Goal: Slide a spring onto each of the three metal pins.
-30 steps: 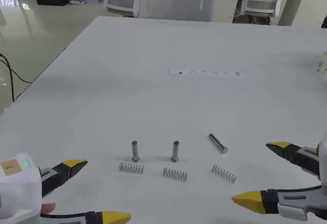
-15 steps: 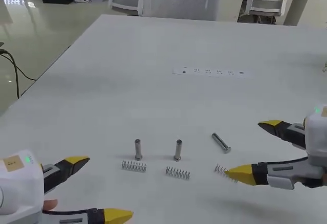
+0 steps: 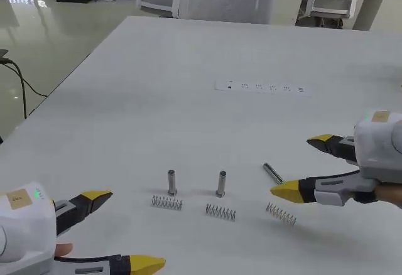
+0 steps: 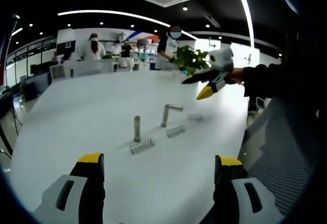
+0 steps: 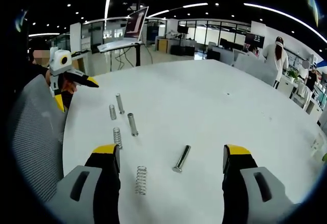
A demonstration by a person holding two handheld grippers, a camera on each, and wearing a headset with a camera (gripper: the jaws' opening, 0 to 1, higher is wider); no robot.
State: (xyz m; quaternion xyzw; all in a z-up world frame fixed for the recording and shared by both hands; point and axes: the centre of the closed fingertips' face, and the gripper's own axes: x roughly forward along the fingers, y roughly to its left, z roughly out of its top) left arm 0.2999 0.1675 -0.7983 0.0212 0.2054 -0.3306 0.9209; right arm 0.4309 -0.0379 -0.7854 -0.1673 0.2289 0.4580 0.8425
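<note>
hovering above the table [image 3: 188, 99], the right gripper [image 3: 295, 165] has its jaws spread wide with nothing between them. the left gripper [image 3: 133, 228] sits low at the near edge, just as wide and just as bare. the left pin [image 3: 171, 182] and middle pin [image 3: 221, 183] stand upright, and the flat pin [image 3: 272, 173] lies on its side to their right. the left spring [image 3: 166, 203], middle spring [image 3: 220, 212] and right spring [image 3: 280, 213] lie in a row just in front, one per pin. none is threaded.

the flat pin is round, so a jaw that meets one side first would likely roll it away. a grip at mid-length would leave too little free end for a spring. the springs look light: pinched off-centre, one could flick out or buckle. a careless sweep could also topple either standing pin.

in the head view the right gripper's lower jaw tip overlaps the flat pin's near end, so i cannot tell there whether they touch. the right gripper view settles it better: the pin lies ahead between the jaws with bare table round it, and the right spring is nearer the left jaw. the left gripper view blurs the flat pin into the middle pin, but it shows the right gripper raised clear of the table.
</note>
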